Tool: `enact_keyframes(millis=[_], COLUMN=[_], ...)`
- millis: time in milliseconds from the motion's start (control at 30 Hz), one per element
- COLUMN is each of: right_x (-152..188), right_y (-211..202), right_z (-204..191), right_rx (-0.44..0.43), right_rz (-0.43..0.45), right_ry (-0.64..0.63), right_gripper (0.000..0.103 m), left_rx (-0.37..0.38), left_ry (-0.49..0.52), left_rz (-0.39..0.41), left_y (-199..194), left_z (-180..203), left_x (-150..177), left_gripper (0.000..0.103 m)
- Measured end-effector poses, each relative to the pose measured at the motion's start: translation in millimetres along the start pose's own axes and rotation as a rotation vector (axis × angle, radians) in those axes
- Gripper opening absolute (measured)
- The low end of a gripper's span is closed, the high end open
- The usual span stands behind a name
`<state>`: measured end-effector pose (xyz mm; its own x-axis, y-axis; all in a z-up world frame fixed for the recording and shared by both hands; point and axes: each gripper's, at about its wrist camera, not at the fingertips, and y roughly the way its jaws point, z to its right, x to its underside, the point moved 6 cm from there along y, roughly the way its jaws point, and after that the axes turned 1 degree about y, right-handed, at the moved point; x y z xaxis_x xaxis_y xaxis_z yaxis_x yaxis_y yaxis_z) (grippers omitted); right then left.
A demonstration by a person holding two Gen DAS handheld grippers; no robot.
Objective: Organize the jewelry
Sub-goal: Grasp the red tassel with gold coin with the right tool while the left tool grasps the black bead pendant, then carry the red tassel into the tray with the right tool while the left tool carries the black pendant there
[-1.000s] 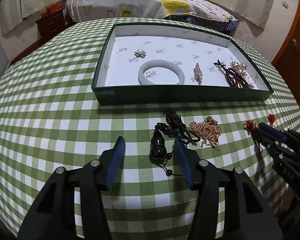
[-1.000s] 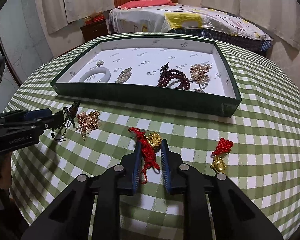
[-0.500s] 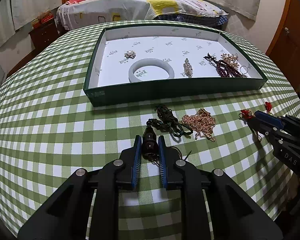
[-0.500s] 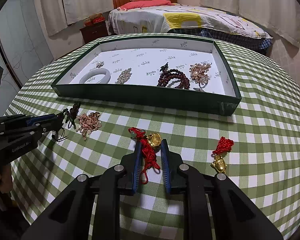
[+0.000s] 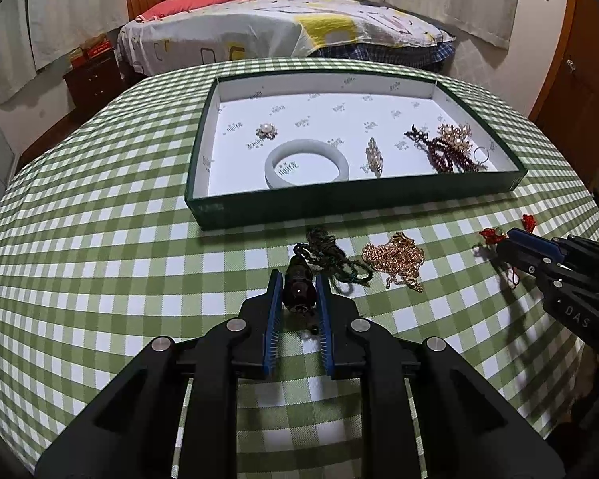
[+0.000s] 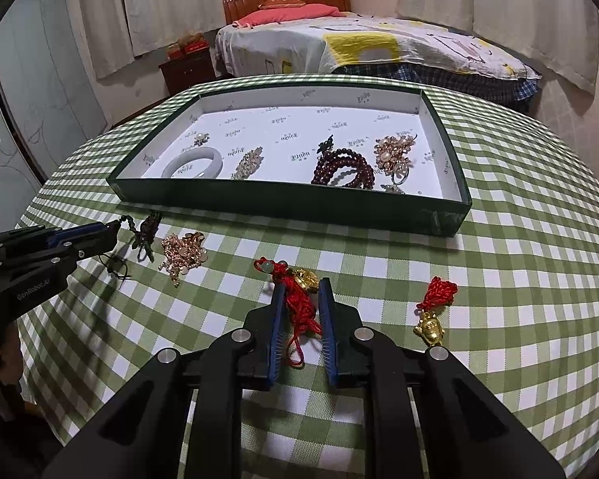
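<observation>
My left gripper (image 5: 298,279) is shut on the dark pendant (image 5: 298,288) of a black cord necklace (image 5: 331,255), lifted slightly off the green checked table. My right gripper (image 6: 302,291) is shut on a red cord charm (image 6: 299,305) with a gold bead (image 6: 305,279), also raised a little. The green jewelry tray (image 5: 339,203) lies beyond, holding a white bangle (image 5: 306,163), a pearl brooch (image 5: 266,131), a crystal brooch (image 5: 373,155), dark red beads (image 5: 449,155) and a pearl cluster (image 5: 455,133). A gold chain (image 5: 395,257) lies on the cloth between the grippers.
A second red cord charm with a gold figure (image 6: 433,311) lies on the cloth right of my right gripper. The tray's near wall (image 6: 283,203) stands between the grippers and the tray floor. A bed (image 6: 359,44) is behind the round table.
My left gripper closed on the dark pendant and has lifted it, drawing back from the tray. My right gripper stays shut on the red charm and has risen a little.
</observation>
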<state>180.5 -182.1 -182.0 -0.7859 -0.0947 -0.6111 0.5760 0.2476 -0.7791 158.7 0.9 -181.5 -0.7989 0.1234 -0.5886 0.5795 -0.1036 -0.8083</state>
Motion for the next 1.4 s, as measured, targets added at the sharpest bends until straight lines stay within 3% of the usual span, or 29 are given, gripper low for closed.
enact_keyframes(millis=[967, 1400], right_x=[-26, -93], right_y=[-39, -36], right_z=[-5, 3], right_rx=[-0.009, 0.0], right_rz=[0.11, 0.215], right_ry=[-0.001, -0.016], right_gripper=[0.017, 0.017], left_rx=[0.03, 0.062], left_ry=[-0.002, -0.001], left_rz=[0.129, 0.218], left_y=[-46, -37], left_z=[10, 22], left_x=[-30, -91], left_gripper=[0.017, 0.017])
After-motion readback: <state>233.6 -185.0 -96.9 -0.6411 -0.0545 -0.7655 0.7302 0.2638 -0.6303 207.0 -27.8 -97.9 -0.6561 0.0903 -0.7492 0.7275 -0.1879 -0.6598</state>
